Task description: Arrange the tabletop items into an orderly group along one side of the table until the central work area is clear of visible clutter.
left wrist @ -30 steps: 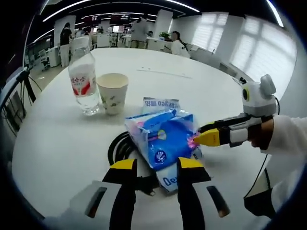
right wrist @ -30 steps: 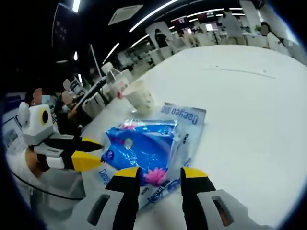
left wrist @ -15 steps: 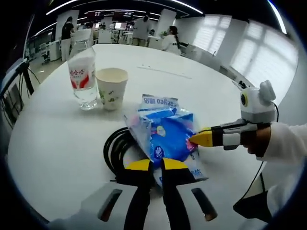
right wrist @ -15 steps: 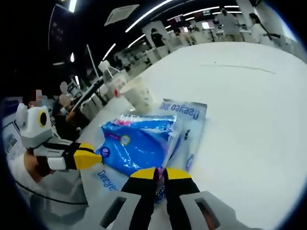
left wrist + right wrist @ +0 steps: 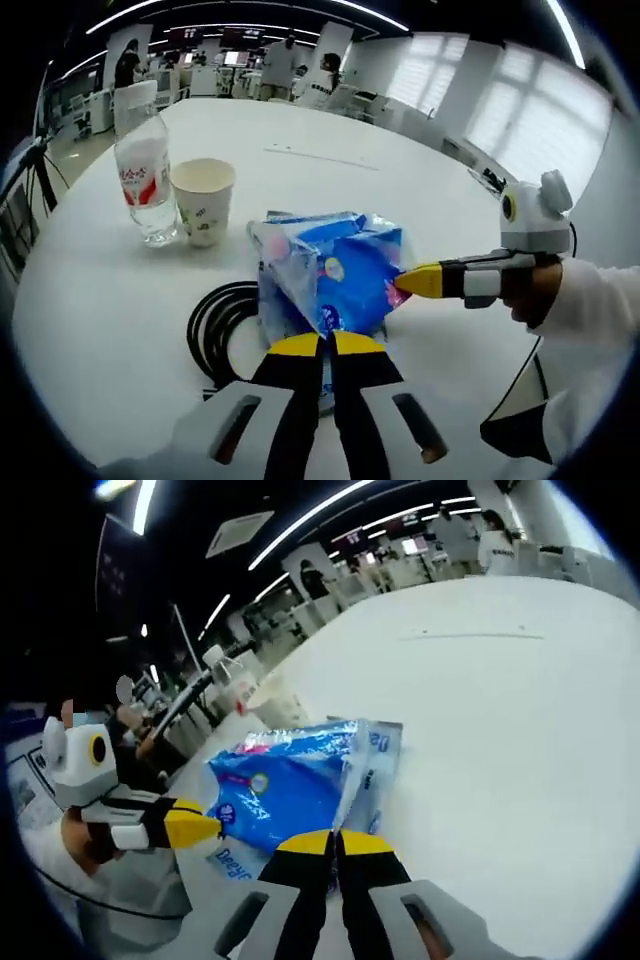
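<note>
- At the upper left of the left gripper view, a water bottle (image 5: 143, 175) and a paper cup (image 5: 203, 199) stand side by side on the white worktop (image 5: 90, 300), touching or nearly so.
- Below them, at lower left centre, a coil of black cable (image 5: 215, 325) lies just beside the blue tissue pack (image 5: 335, 275).
- The pack sits in the middle of the frame, puffed up and apparently raised off a flatter printed packet (image 5: 375, 770) that the right gripper view shows under it.
- The left tongs (image 5: 325, 345) are closed on the pack's near edge; the right tongs (image 5: 335, 840), entering at right centre, pinch its other side.
- My reading: this is the carrying step, with both tongs holding the pack. Next it needs moving toward the bottle and cup, clear of the cable, then releasing.
- The right gripper view shows the left tongs coming in at lower left; the cable shows plainly in the left gripper view.
</note>
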